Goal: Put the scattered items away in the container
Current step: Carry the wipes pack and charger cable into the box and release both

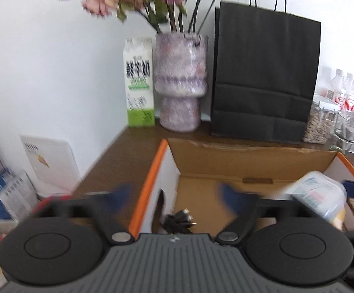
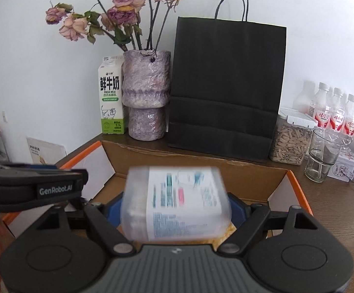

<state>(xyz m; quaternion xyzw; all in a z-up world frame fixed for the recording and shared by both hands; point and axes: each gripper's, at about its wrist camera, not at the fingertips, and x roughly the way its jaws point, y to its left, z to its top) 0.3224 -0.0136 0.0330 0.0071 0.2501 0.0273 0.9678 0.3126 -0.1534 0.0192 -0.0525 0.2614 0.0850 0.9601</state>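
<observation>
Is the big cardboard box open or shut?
Open. The cardboard box has its flaps up, and its brown bottom shows, with black cables lying inside.

— How many water bottles point(image 2: 336, 112)?
— Four, beside one seed jar point(image 2: 290, 138) and one glass point(image 2: 322, 156).
— And by the wall?
— One milk carton point(image 2: 111, 97), one vase point(image 2: 147, 95), one black bag point(image 2: 226, 85), one cardboard box point(image 2: 250, 175).

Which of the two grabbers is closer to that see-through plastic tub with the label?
Right. The plastic tub sits between the right gripper's spread fingers, over the cardboard box. The left gripper is beside it, open and empty; the tub lies outside its right finger.
</observation>
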